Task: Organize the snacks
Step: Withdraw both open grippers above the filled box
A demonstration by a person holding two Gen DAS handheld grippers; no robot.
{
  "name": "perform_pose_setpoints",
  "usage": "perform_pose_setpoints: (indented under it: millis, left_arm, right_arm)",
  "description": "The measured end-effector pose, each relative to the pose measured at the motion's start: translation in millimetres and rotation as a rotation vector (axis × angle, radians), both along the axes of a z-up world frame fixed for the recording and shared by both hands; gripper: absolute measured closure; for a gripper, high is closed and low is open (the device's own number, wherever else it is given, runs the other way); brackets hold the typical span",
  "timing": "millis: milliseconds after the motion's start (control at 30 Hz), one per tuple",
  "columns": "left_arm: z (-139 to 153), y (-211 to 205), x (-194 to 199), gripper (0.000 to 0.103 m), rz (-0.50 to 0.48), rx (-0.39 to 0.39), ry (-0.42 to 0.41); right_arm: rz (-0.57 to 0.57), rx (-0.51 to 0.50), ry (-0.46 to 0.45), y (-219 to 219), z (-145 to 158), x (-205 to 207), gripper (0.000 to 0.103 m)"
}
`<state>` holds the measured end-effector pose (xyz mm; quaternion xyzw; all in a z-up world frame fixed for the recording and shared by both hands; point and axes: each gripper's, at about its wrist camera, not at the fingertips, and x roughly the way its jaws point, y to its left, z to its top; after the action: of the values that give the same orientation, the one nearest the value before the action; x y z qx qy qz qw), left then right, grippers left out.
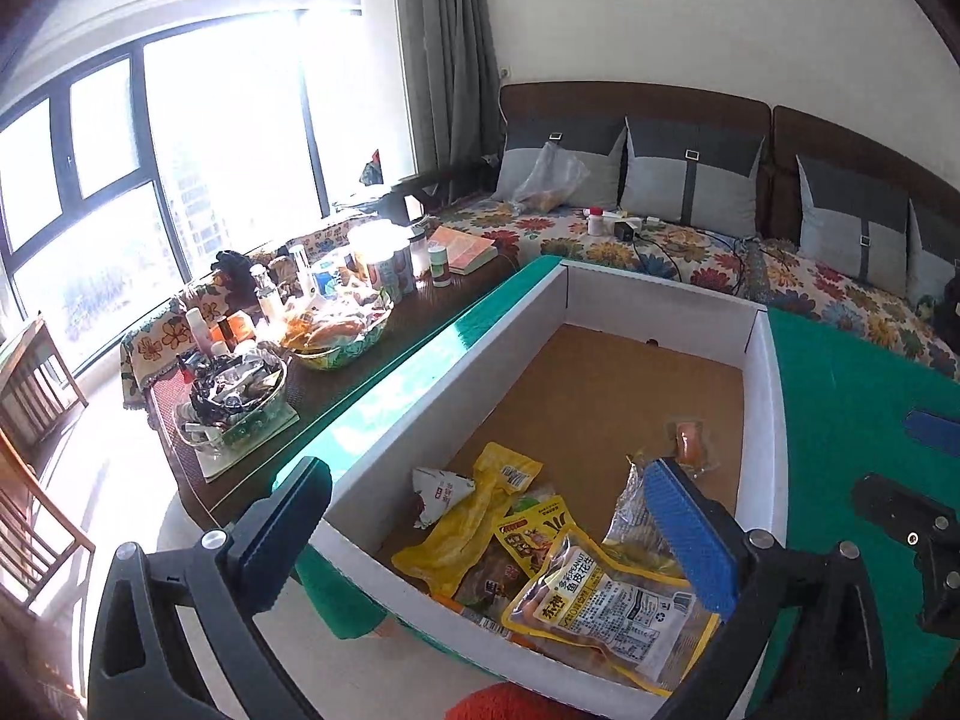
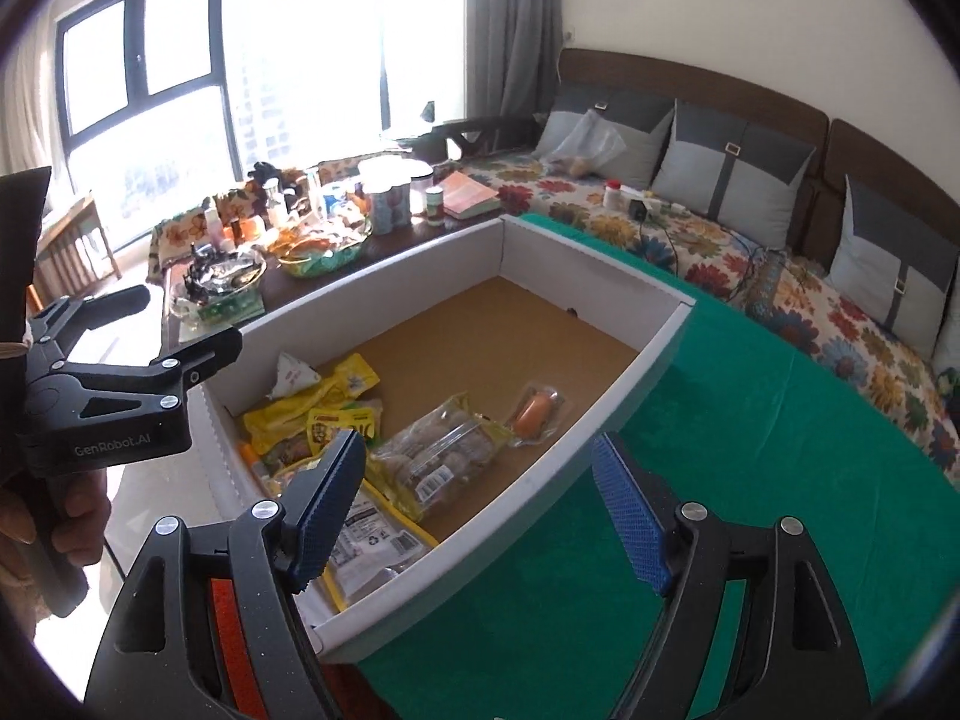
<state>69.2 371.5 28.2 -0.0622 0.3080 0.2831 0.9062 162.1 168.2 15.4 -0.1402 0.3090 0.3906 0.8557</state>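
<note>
Green felt table [image 2: 750, 420] bears a white cardboard box [image 1: 765, 396] of crinkly packets [image 1: 606, 606]; both tongs gape, empty.

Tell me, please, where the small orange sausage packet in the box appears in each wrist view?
Left wrist: orange sausage packet lies right of centre, just above the blue right finger.
Right wrist: it lies centre, right of the clear cookie packet.
Shared landmark: the white box and its brown floor.
</note>
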Motion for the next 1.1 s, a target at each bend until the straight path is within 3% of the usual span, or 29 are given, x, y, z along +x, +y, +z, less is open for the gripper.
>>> perform_pose_setpoints:
  millis: [100, 267, 600, 900, 1100]
  left_arm:
    - [1, -1, 0, 0.000, -0.006, -0.020, 0.023]
    - [-1, -6, 3, 0.000, -0.013, 0.049, 0.085]
    - [4, -3, -7, 0.000, 0.000, 0.098, 0.079]
    - [-3, 10, -9, 0.000, -0.024, -0.026, 0.112]
    - [2, 11, -9, 0.000, -0.011, -0.003, 0.107]
  right_arm:
    - [-0.006, -0.010, 0.046, 4, -2, 2, 0.021]
    - [-0.019, -0.013, 0.100, 11, -5, 0, 0.021]
    - [-0.081, -0.042, 0.128, 25, 0, -6, 0.021]
    - [-0.071, -0.087, 0.130, 37, -2, -12, 0.021]
    - [-0.067, -0.089, 0.131, 39, -2, -12, 0.021]
